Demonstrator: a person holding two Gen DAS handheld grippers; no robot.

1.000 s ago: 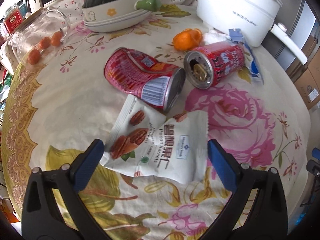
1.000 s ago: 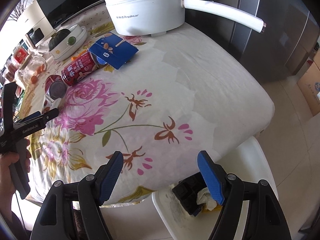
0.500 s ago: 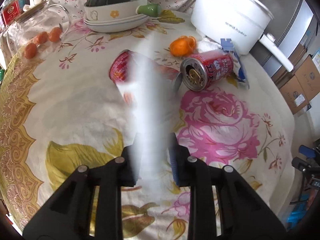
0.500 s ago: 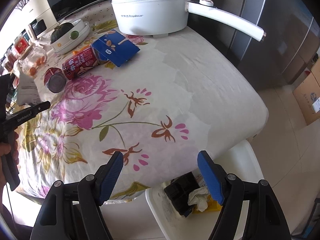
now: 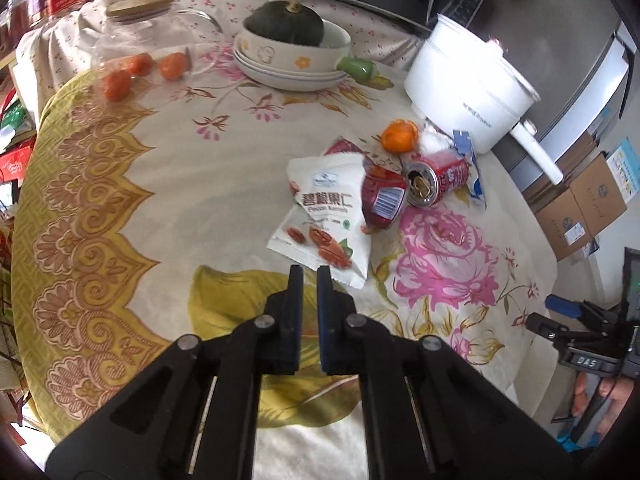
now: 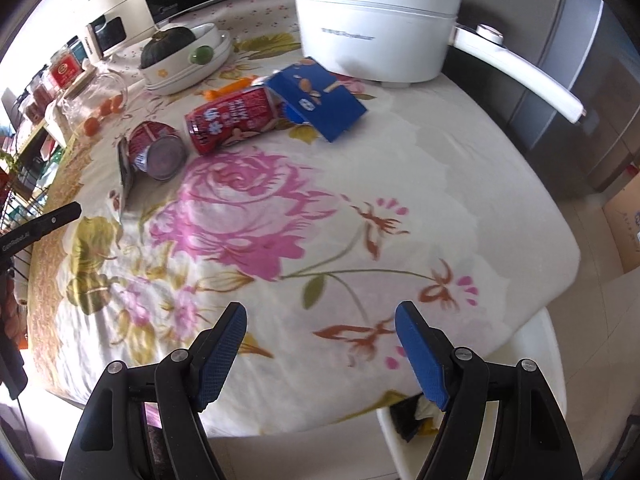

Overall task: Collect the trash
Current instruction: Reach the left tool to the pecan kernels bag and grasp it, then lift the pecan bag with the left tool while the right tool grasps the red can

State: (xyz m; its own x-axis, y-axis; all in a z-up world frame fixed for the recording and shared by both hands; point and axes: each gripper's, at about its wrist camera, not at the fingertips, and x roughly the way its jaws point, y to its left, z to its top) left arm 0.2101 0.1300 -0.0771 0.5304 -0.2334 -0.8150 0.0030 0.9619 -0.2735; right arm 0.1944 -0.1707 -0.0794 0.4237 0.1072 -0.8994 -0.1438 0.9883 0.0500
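The white pecan bag (image 5: 324, 208) stands tilted against a crushed red can (image 5: 382, 200), its lower edge just past my fingertips. My left gripper (image 5: 310, 270) is shut, and I see nothing pinched between the pads. From the right wrist the bag (image 6: 125, 168) shows edge-on beside that can (image 6: 158, 152), apart from the left gripper (image 6: 74, 210). A second red can (image 6: 236, 118) and a blue carton (image 6: 320, 100) lie further back. Orange peel (image 5: 398, 136) and a tissue (image 5: 434, 140) lie near them. My right gripper (image 6: 320, 328) is open and empty above the table's edge.
A white bin (image 6: 556, 360) with trash in it stands below the table's corner. On the table are a white pot (image 6: 376, 28), a bowl with a squash (image 5: 292, 52) and a glass jar of small tomatoes (image 5: 140, 52). Cardboard boxes (image 5: 580, 208) sit on the floor.
The left jaws went from wide open around the flat bag to shut. The bag swung up and now stands against the can. Both hands moved; the left one drew back and up.
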